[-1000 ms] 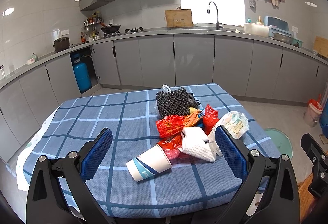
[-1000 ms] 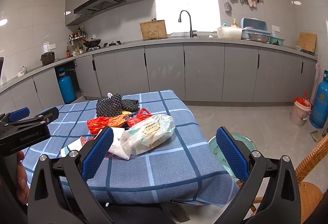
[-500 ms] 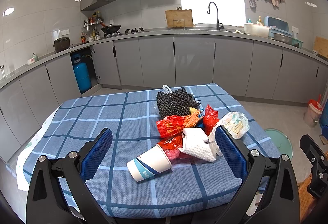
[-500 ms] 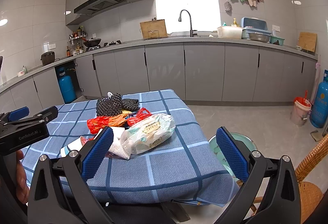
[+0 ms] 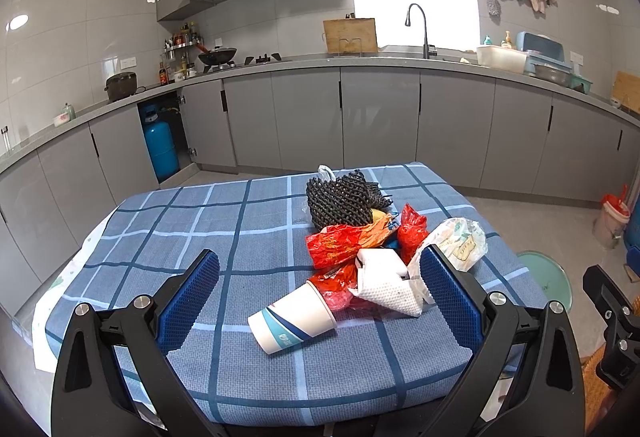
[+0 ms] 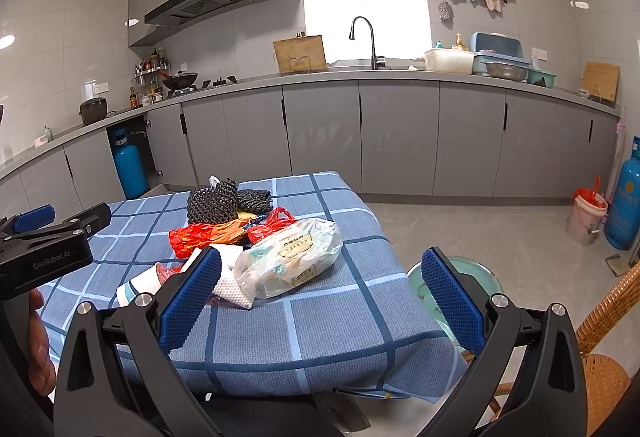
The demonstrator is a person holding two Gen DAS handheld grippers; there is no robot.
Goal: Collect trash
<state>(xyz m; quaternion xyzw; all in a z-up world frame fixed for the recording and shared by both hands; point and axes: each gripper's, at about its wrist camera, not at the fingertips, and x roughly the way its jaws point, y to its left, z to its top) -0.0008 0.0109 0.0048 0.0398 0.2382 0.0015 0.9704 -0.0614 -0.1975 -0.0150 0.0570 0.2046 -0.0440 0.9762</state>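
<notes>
A heap of trash lies on the blue checked tablecloth (image 5: 248,237): a tipped paper cup (image 5: 294,317), a white paper towel (image 5: 384,283), red wrappers (image 5: 340,243), black foam netting (image 5: 340,197) and a clear plastic bag (image 5: 460,241). My left gripper (image 5: 318,301) hangs open at the table's near edge, with the cup and towel lying between its fingers further ahead. My right gripper (image 6: 320,299) is open too, near the table's right corner, the plastic bag (image 6: 292,261) just ahead of its left finger. Neither holds anything.
A green round bin (image 6: 456,277) stands on the floor right of the table. A wicker chair (image 6: 604,349) is at the lower right. Grey kitchen cabinets (image 6: 400,141) run behind, with blue gas cylinders (image 6: 624,197) and a small bucket (image 6: 586,213) by the right wall.
</notes>
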